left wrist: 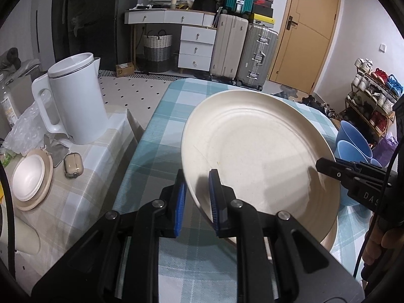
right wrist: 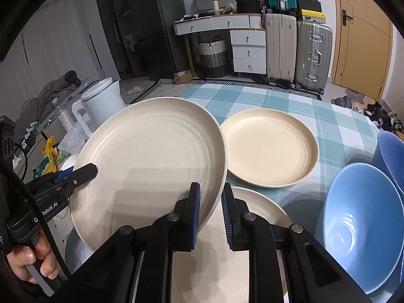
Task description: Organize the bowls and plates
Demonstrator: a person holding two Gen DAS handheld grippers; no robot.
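A large cream plate (left wrist: 255, 151) is held tilted above the checked table; it also shows in the right wrist view (right wrist: 151, 161). My left gripper (left wrist: 198, 199) is shut on its near left rim. My right gripper (right wrist: 210, 212) stands around its right rim with a gap at the right finger, so its hold is unclear; it shows from the side in the left wrist view (left wrist: 325, 168). A pale yellow plate (right wrist: 270, 149) lies flat on the table. Another cream plate (right wrist: 255, 209) lies under my right gripper. Two blue bowls (right wrist: 363, 227) stand at the right.
A white kettle (left wrist: 75, 101) stands on a side table to the left, with a white bowl on a wooden disc (left wrist: 30, 179) and a small case (left wrist: 73, 165). Suitcases (left wrist: 245, 50), drawers and a shoe rack (left wrist: 371, 101) stand beyond the table (left wrist: 164, 131).
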